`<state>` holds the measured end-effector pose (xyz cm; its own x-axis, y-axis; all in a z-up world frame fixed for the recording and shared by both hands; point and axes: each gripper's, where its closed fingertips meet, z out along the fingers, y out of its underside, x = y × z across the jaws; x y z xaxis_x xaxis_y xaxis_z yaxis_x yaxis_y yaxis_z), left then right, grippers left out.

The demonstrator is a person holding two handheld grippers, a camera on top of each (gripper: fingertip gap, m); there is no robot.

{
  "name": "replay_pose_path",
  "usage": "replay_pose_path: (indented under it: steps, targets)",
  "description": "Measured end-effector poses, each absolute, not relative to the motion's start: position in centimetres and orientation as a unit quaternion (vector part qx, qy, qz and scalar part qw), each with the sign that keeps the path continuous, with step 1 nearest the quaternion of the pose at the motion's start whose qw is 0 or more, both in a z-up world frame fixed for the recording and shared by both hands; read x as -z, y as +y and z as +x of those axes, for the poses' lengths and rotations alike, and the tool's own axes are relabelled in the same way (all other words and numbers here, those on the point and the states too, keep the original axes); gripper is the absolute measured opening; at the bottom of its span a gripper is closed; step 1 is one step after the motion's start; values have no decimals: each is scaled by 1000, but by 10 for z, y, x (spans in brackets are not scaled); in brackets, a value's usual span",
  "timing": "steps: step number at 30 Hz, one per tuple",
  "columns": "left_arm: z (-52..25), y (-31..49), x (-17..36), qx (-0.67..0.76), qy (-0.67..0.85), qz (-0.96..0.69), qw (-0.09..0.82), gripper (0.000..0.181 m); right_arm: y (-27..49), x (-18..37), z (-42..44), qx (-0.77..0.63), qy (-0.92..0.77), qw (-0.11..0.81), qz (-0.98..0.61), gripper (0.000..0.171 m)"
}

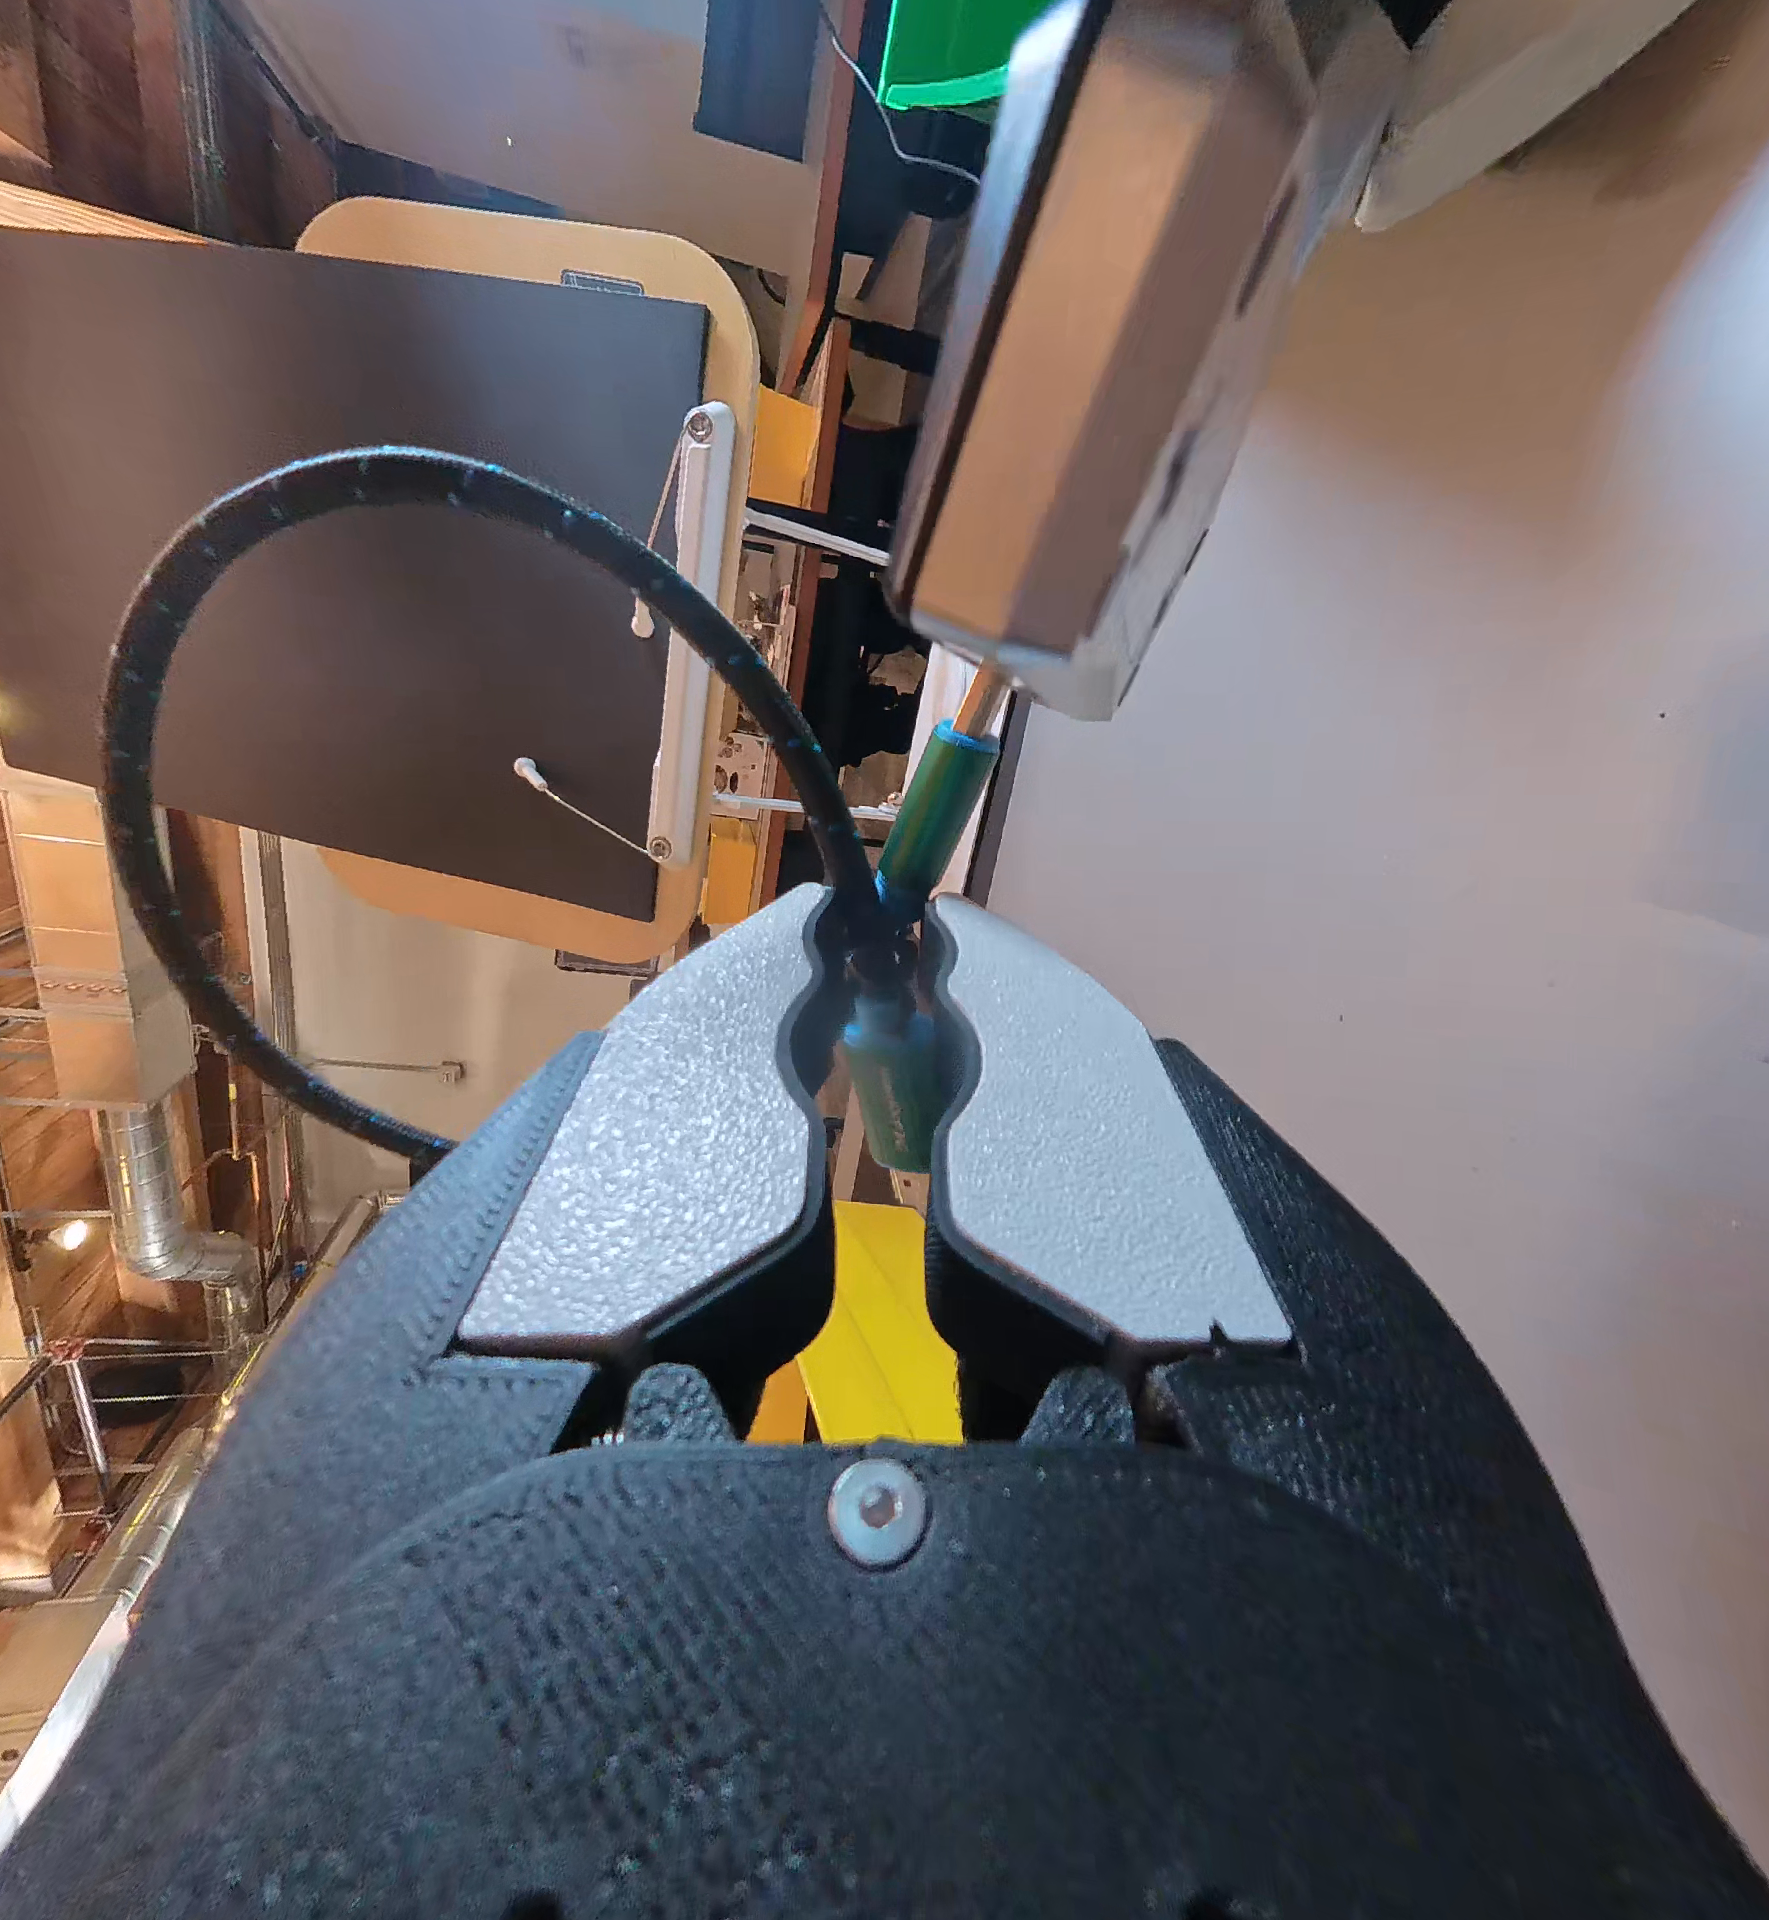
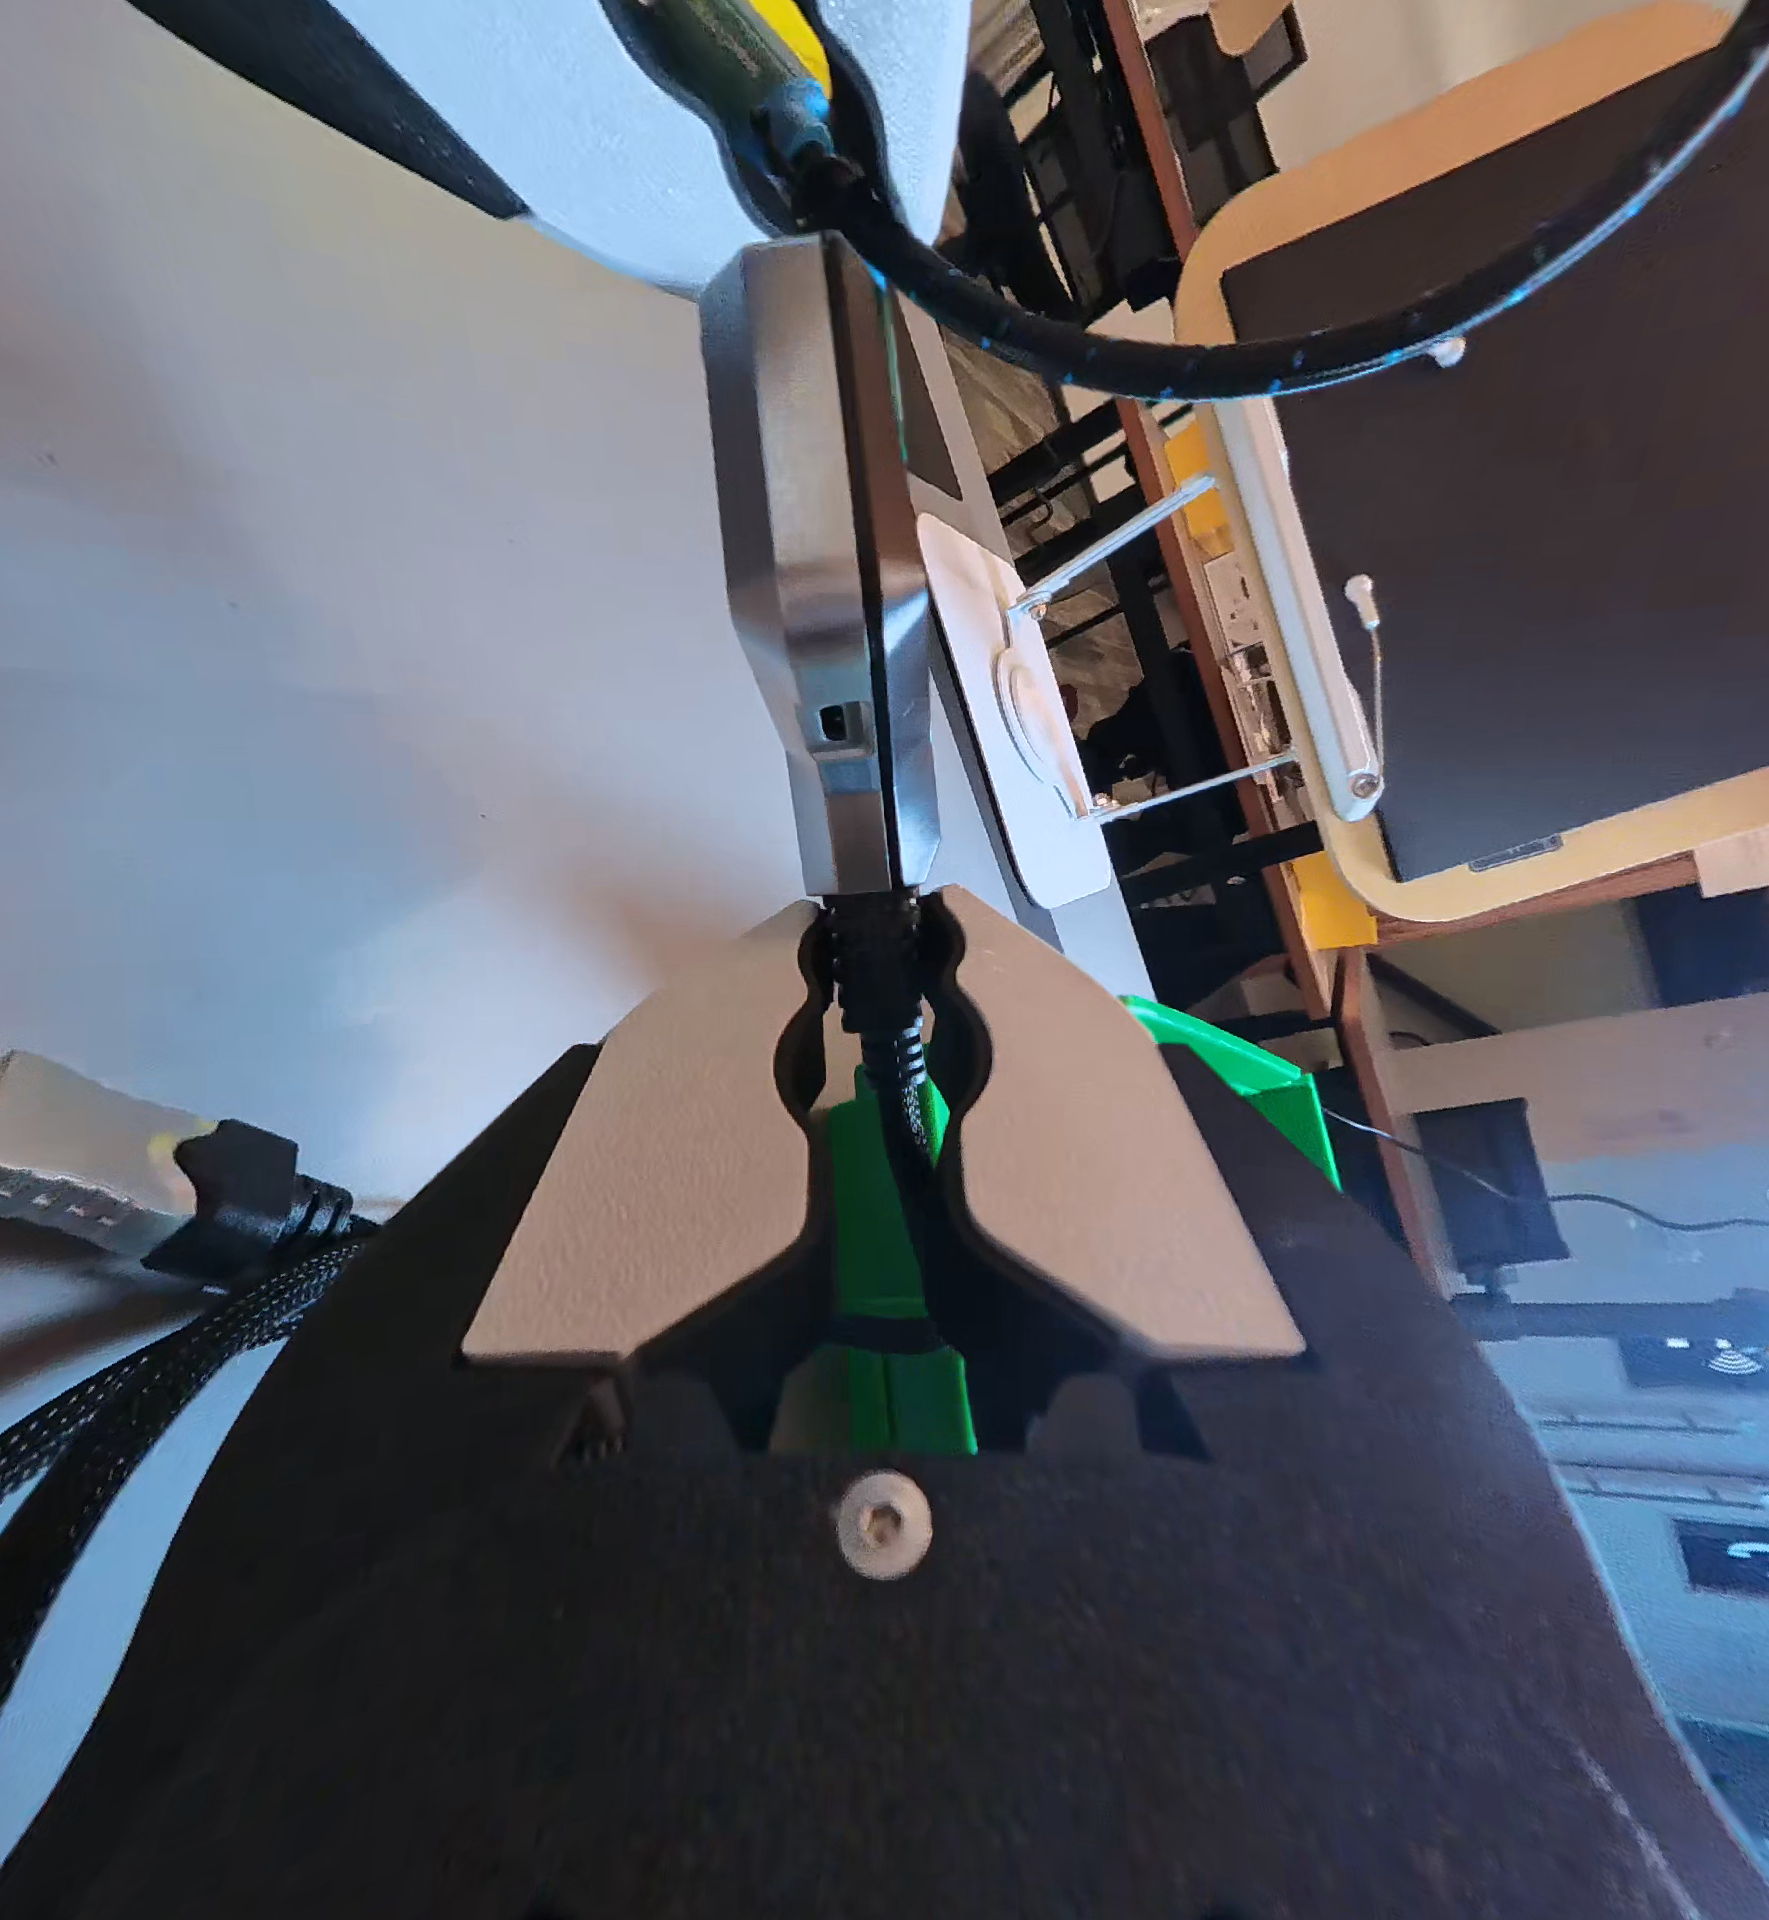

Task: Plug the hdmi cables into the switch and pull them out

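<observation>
Clutter of shelving and a dark board fills the left of the left wrist view. Left fingers are closed on a green plug below the silver switch. Right fingers pinch a black cable at the switch's lower end; another plug lies on the white surface at left.

The switch looked like brushed metal, grey with a dull sheen. The cable wore a black braided cloth sleeve flecked blue. Its plug had a glossy green shell. The left gripper showed pebbled grey pads on rough, ridged black plastic.
</observation>
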<state>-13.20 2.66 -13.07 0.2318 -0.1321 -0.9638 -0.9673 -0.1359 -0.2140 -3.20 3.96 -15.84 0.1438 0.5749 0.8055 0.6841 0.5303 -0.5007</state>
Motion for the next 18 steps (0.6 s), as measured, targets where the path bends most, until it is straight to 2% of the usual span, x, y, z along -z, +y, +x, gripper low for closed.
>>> replay_pose_path:
  steps: [18]
  targets:
    - [-126, 22, 138, -382, 460, -658, 458, 13, 39, 161, -28, 37, -658, 592, -465, 15]
